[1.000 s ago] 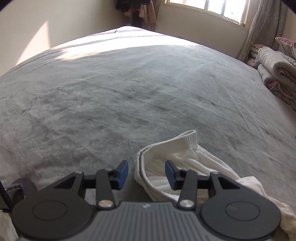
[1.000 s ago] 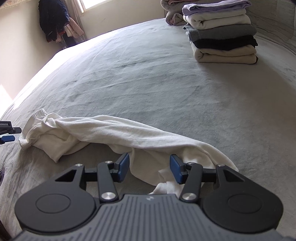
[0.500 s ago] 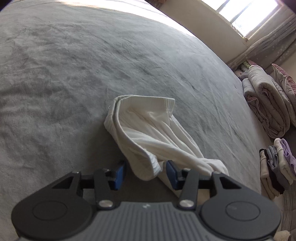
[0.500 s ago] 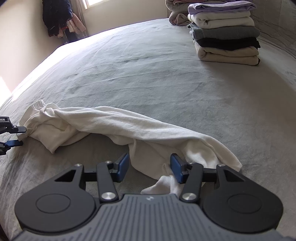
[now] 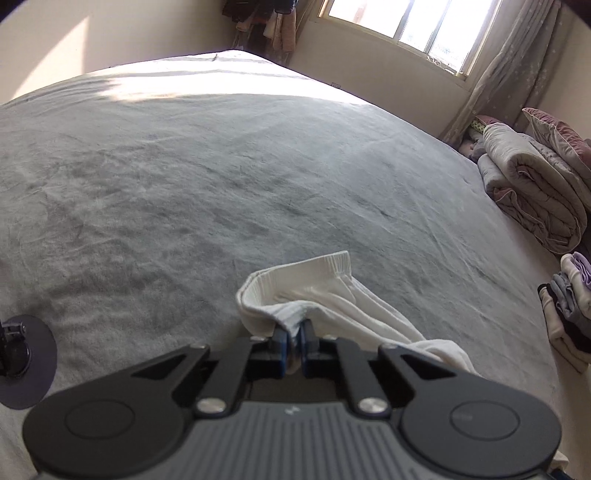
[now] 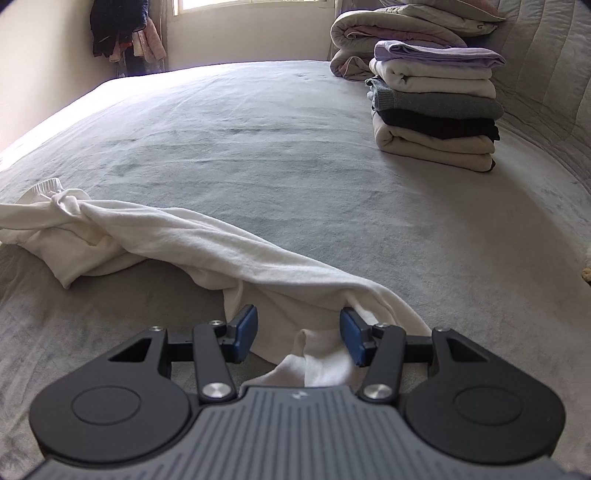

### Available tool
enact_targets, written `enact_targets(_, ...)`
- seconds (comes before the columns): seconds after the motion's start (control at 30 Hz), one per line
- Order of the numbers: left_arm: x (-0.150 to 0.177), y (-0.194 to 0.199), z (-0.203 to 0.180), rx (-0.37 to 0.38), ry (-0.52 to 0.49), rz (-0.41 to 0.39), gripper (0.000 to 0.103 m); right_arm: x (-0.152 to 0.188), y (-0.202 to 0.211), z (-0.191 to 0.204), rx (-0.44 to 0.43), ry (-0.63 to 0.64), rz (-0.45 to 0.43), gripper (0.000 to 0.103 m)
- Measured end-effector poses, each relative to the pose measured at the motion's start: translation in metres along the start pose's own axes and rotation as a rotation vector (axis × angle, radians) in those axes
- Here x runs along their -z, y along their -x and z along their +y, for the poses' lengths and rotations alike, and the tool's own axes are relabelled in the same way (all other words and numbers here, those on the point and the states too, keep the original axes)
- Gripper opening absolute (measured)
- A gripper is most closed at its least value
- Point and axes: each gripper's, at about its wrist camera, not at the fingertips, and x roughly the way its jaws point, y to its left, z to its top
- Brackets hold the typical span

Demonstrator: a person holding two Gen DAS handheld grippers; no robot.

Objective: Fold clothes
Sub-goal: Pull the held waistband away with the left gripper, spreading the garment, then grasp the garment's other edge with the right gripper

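Observation:
A white garment (image 5: 332,291) lies crumpled lengthwise on the grey bed cover (image 5: 221,184). In the left wrist view my left gripper (image 5: 293,332) has its jaws closing, and the blue pads pinch the ribbed hem between them. In the right wrist view the same white garment (image 6: 221,243) stretches from far left to the near middle. My right gripper (image 6: 298,325) stands open over the garment's near end. A fold of white cloth lies loose between its pads (image 6: 245,332), which do not press on it.
A stack of folded clothes (image 6: 436,107) sits at the bed's far right, with a rolled quilt (image 6: 369,33) behind it. Clothes hang (image 6: 122,33) in the corner by the window (image 5: 406,22). A dark round disc (image 5: 26,362) lies at the left edge.
The left gripper's jaws came together on the ribbed hem, which earlier lay loose between them. The right gripper stayed open over the garment's other end and rolled a little.

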Motion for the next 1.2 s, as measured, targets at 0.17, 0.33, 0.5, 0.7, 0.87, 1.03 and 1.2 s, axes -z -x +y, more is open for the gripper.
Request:
enact_targets(0.17, -0.004, 0.003, -0.001, -0.044, -0.069, -0.012, 0.006, -0.007, 0.007, 0.010, -0.056, 0.006, 0.008, 0.054)
enact_targets(0.33, -0.002, 0.002, 0.002, -0.029, -0.093, 0.017, 0.006, -0.027, 0.011, 0.046, -0.165, 0.031, 0.014, 0.054)
enact_targets(0.5, -0.002, 0.003, 0.009, -0.001, -0.083, 0.031, 0.006, -0.052, 0.000, 0.092, -0.242, 0.067, 0.012, 0.054)
enact_targets(0.7, 0.002, 0.000, 0.018, 0.022, -0.075, 0.065, 0.006, -0.072, -0.020, 0.138, -0.277, 0.105, 0.020, 0.054)
enact_targets(0.87, 0.007, -0.002, 0.025, 0.049, -0.090, 0.090, 0.006, -0.081, -0.034, 0.161, -0.258, 0.134, 0.022, 0.053)
enact_targets(1.03, 0.012, -0.002, 0.028, 0.059, -0.135, 0.108, 0.006, -0.089, -0.049, 0.176, -0.219, 0.181, 0.041, 0.016)
enact_targets(1.2, 0.019, 0.000, 0.033, 0.064, -0.186, 0.132, 0.006, -0.104, -0.061, 0.180, -0.135, 0.200, 0.038, 0.002)
